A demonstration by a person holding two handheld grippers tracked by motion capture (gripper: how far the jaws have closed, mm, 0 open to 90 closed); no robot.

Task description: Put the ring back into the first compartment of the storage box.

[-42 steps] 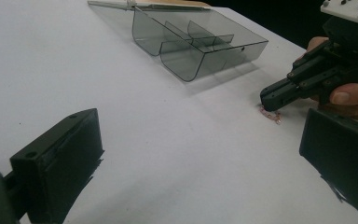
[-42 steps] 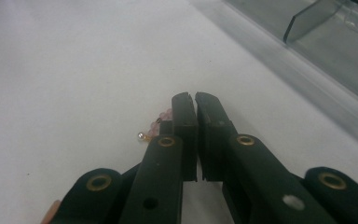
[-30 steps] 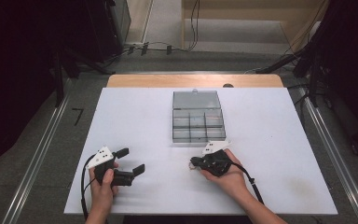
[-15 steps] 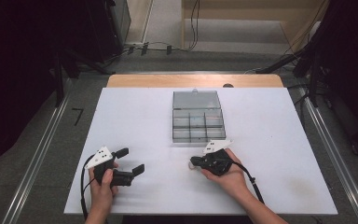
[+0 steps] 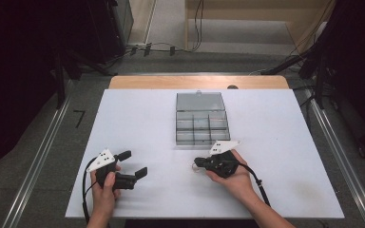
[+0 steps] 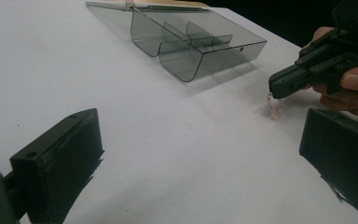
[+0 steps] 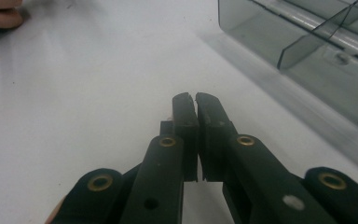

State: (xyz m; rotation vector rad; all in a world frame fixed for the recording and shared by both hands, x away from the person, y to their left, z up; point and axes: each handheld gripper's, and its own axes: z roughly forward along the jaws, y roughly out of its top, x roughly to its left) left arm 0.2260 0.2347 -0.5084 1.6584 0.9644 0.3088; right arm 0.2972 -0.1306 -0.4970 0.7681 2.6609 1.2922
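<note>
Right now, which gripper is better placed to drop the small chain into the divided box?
Right. The right gripper has its jaws shut on the small chain beside the divided box. The left gripper is open, farther away.

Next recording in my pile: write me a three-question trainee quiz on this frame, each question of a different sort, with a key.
1. True or false: the left gripper has its jaws spread apart.
2. Multiple choice: what hangs from the tip of the right gripper? A) a thin, light-coloured chain-like piece B) a screwdriver C) a sponge
3. Short answer: how does the lid of the clear compartment box stand?

Key
1. True: in the left gripper view the two jaws stand wide apart with bare white table between them.
2. A: the left gripper view shows the small chain-like piece dangling from the closed tip down to the table.
3. Open, folded back flat on the far side of the box.
</note>
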